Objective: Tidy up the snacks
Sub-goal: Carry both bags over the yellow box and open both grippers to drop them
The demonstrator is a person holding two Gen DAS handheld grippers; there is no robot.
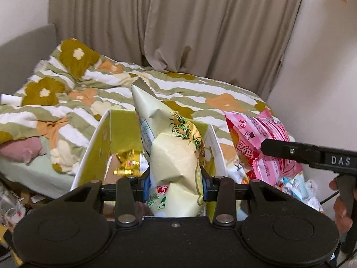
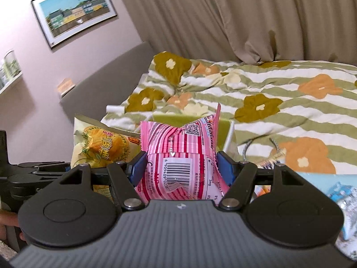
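My left gripper [image 1: 175, 185] is shut on a pale yellow snack bag [image 1: 174, 156] and holds it upright over an open white box with a yellow-green inside [image 1: 101, 138]. A gold-wrapped snack [image 1: 129, 163] lies in that box. My right gripper [image 2: 181, 167] is shut on a pink striped snack bag [image 2: 178, 154], held in the air to the right of the box. The pink bag also shows in the left wrist view [image 1: 256, 143], with a right gripper finger [image 1: 290, 150] across it. The yellow bag also shows at the left of the right wrist view [image 2: 104, 145].
A bed with a flowered, striped quilt [image 1: 189, 89] lies behind the box. Several loose snack packets [image 1: 296, 185] lie at the right, also in the right wrist view [image 2: 343, 192]. Beige curtains [image 1: 178, 22] hang behind. Clutter sits on the floor at the left [image 1: 13, 207].
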